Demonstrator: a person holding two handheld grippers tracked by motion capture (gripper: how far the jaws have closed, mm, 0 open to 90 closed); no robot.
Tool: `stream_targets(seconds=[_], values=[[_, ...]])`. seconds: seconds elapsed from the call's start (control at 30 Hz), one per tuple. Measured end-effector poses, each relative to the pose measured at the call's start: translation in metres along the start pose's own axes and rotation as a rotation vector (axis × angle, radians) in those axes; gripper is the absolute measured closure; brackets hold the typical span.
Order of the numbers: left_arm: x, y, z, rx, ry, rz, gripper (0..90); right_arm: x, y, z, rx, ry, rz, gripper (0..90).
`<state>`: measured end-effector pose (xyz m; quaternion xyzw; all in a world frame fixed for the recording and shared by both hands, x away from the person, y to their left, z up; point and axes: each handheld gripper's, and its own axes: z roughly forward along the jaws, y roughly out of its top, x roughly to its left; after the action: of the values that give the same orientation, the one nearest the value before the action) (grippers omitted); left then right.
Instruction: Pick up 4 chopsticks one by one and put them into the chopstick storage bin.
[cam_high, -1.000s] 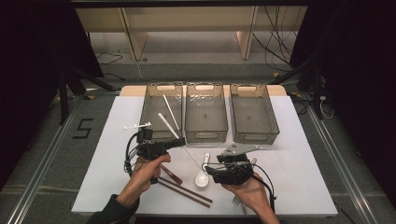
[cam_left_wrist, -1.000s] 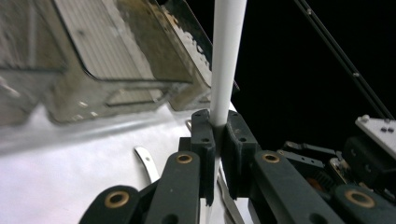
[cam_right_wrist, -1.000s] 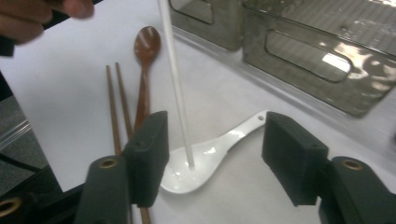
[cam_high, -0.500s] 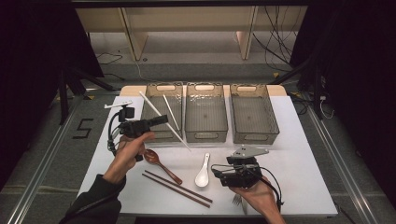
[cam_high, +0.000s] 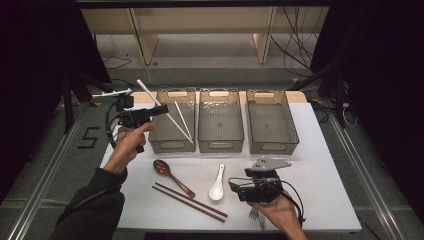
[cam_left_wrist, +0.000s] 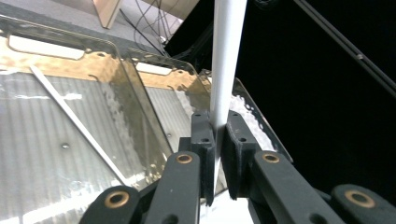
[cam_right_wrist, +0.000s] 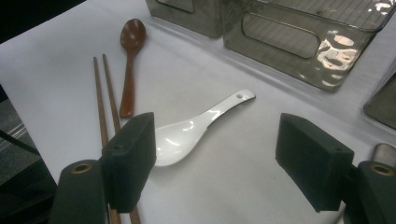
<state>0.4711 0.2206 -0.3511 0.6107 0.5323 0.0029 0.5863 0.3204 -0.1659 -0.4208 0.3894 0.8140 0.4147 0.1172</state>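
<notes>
My left gripper (cam_high: 164, 108) (cam_left_wrist: 215, 126) is raised at the table's left, beside the left bin (cam_high: 172, 146), and shut on a white chopstick (cam_high: 149, 91) (cam_left_wrist: 227, 65). The stick slants down across that bin. A second white chopstick (cam_high: 183, 121) (cam_left_wrist: 70, 116) lies inside it. My right gripper (cam_high: 234, 189) (cam_right_wrist: 215, 158) rests low near the front edge, open; its jaws have just been opening. A white spoon (cam_high: 218, 186) (cam_right_wrist: 187, 133) lies on the table just ahead, its bowl by one jaw, untouched by the pads.
A brown spoon (cam_high: 167, 172) (cam_right_wrist: 128, 60) and a pair of brown chopsticks (cam_high: 190, 201) (cam_right_wrist: 99, 98) lie left of the white spoon. The middle bin (cam_high: 220, 146) and right bin (cam_high: 273, 146) stand behind. A fork (cam_high: 254, 215) lies by the right hand.
My left gripper has lifted from the table's front area and moved back and to the left with the white chopstick in it. The right hand has stayed put.
</notes>
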Motion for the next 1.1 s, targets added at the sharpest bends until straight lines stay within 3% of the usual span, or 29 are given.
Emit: stream_targets(seconds=[0.2,0.27,0.43,0.7,0.8,1.1], values=[[0.011,0.011,0.007,0.006,0.039,-0.008,83.5,0.001,0.000,-0.001,-0.004,-0.004,-0.008,29.4],[0.012,0.017,0.009,-0.001,0.071,0.016,83.5,0.001,-0.001,-0.001,-0.006,-0.002,-0.009,29.4],[0.020,0.023,0.017,0.002,0.103,-0.007,83.5,0.001,-0.001,-0.002,-0.008,0.000,-0.014,29.0],[0.028,0.019,0.032,0.041,0.143,-0.024,83.4,0.001,-0.002,-0.001,-0.005,0.004,-0.014,28.8],[0.028,0.016,0.040,0.071,0.161,-0.014,83.3,0.001,-0.002,-0.001,-0.005,0.004,-0.014,28.8],[0.034,0.008,0.051,0.110,0.172,-0.026,83.0,0.000,-0.002,-0.002,-0.004,0.002,-0.013,28.9]])
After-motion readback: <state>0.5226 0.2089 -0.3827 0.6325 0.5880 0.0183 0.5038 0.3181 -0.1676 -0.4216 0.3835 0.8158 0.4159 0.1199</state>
